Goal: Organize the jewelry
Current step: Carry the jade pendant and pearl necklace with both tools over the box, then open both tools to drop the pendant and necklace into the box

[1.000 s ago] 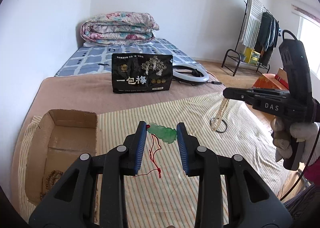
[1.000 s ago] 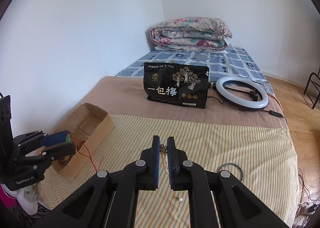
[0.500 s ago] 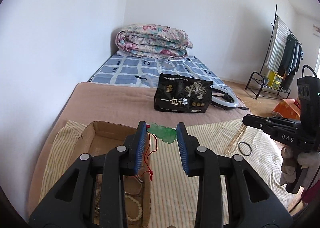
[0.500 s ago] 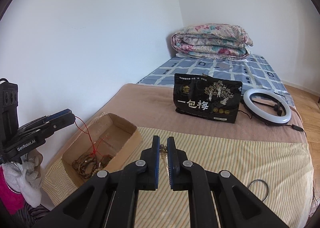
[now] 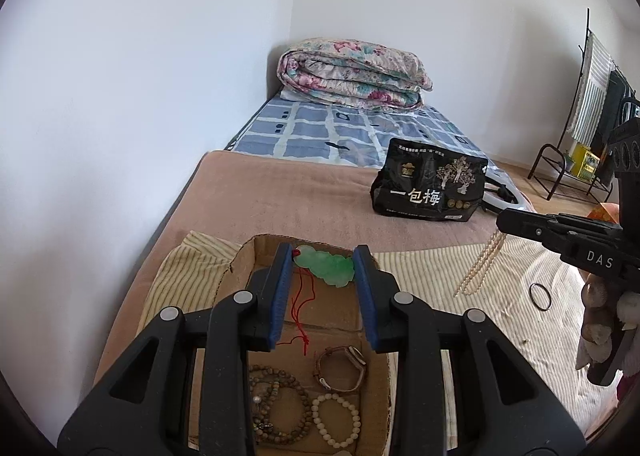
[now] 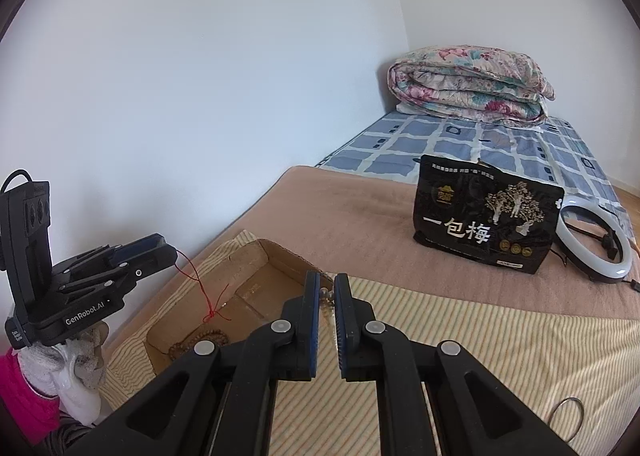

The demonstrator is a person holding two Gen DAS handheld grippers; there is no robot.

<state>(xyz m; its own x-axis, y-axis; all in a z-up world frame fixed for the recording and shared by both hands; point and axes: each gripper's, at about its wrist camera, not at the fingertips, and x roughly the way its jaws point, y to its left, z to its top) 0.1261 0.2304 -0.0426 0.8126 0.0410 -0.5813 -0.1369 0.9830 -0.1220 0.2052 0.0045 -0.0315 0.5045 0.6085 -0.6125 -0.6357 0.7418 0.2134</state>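
Between the blue pads of the left gripper, at lower centre of its view, sits a carved green jade pendant, clamped, its red cord dangling into the open brown cardboard box below. At frame right, the right gripper pinches a pale pearl bead strand hanging over the striped beige cloth.

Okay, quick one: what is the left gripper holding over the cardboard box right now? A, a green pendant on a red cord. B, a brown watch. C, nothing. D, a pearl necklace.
A: the left gripper clamps the green pendant between its blue pads, its red cord dangling into the cardboard box.
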